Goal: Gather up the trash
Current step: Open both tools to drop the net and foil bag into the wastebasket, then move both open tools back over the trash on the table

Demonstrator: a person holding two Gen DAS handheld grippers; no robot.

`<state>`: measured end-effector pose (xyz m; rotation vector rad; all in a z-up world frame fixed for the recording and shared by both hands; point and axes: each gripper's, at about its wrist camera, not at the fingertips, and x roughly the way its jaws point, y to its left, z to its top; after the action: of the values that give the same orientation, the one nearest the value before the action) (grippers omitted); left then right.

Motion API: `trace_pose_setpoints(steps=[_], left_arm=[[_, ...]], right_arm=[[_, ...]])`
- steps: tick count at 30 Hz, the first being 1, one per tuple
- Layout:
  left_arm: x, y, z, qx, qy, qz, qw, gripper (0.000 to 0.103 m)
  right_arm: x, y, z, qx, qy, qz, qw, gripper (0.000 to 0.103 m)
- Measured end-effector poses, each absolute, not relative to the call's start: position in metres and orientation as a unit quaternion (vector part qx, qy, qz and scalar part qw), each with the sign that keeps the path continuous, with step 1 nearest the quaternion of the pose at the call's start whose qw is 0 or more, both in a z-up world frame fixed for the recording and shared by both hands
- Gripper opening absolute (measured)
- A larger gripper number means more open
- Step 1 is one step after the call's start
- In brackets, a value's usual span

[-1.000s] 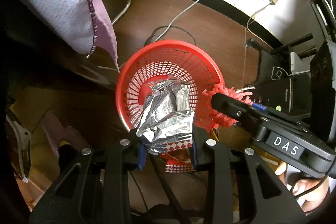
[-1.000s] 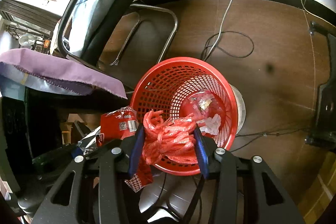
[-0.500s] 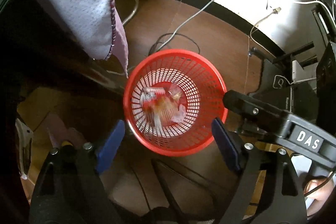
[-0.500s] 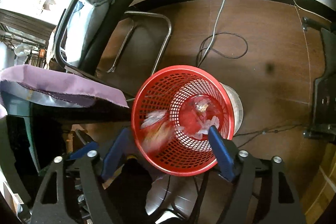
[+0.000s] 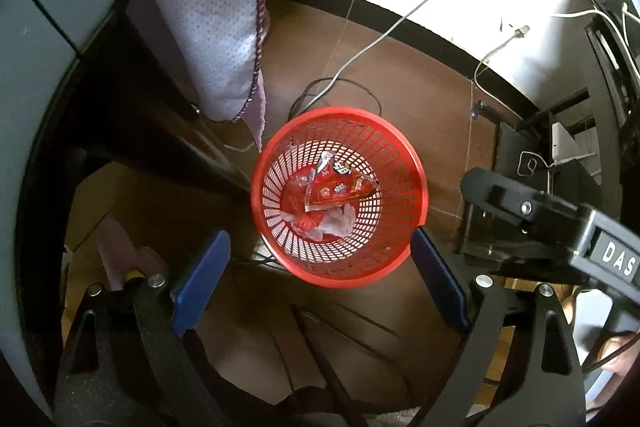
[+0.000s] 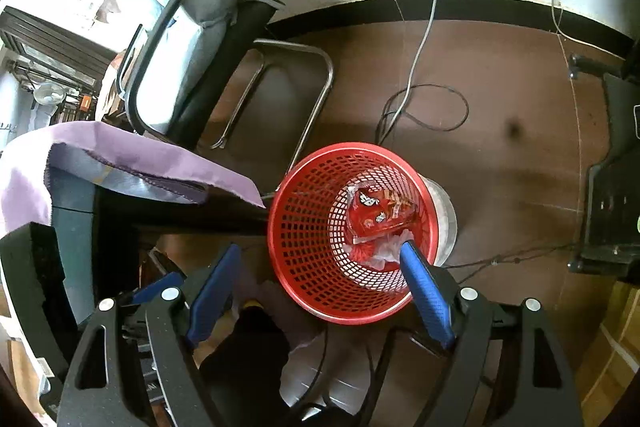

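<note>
A brown floor (image 5: 400, 95) beside a white wall, with cables trailing across it, carries a red mesh basket (image 5: 404, 163) that stands upright next to a dark table draped in a purple cloth (image 6: 132, 155). The trash lies at the bottom of the basket: a red snack wrapper (image 5: 336, 187) uppermost, over a bundle of red string (image 5: 308, 219) and crumpled white paper (image 5: 340, 223). Above the rim, the left gripper (image 5: 318, 275) has just been opening and now stands spread wide, nothing between its blue pads. The right gripper (image 6: 320, 287) has likewise just been opening and is also spread and empty, its right pad overlapping the basket's near wall in the right wrist view; contact cannot be told. A grey chair (image 6: 180, 27) stands well apart, behind the table. Judged from this layout, the drop-off step is complete, both loads lying in the basket. The next move would call for lifting both grippers clear of the rim and turning them towards any remaining litter, none of which shows here
</note>
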<state>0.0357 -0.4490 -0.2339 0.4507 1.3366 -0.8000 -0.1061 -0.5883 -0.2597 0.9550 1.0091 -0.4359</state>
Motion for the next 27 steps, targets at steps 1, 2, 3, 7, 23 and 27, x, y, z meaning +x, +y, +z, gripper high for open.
trace_pose_setpoints(steps=[1, 2, 3, 7, 23, 27], left_arm=[[0.034, -0.448, -0.231, 0.201, 0.597, -0.358, 0.689, 0.088], [0.034, -0.447, -0.230, 0.199, 0.596, -0.359, 0.690, 0.088], [0.032, -0.445, -0.226, 0.197, 0.596, -0.361, 0.690, 0.088], [0.025, -0.435, -0.213, 0.191, 0.591, -0.371, 0.691, 0.088], [-0.019, -0.368, -0.122, 0.160, 0.507, -0.406, 0.743, 0.089], [-0.023, -0.344, -0.089, 0.144, 0.482, -0.417, 0.757, 0.089]], right_arm=[[-0.108, -0.588, -0.256, 0.436, 0.459, -0.199, 0.748, 0.080], [-0.108, -0.588, -0.254, 0.435, 0.459, -0.200, 0.749, 0.081], [-0.110, -0.588, -0.251, 0.432, 0.459, -0.201, 0.750, 0.080], [-0.117, -0.585, -0.238, 0.425, 0.457, -0.213, 0.752, 0.080], [-0.132, -0.542, -0.132, 0.326, 0.404, -0.262, 0.813, 0.085], [-0.122, -0.515, -0.111, 0.300, 0.396, -0.249, 0.831, 0.086]])
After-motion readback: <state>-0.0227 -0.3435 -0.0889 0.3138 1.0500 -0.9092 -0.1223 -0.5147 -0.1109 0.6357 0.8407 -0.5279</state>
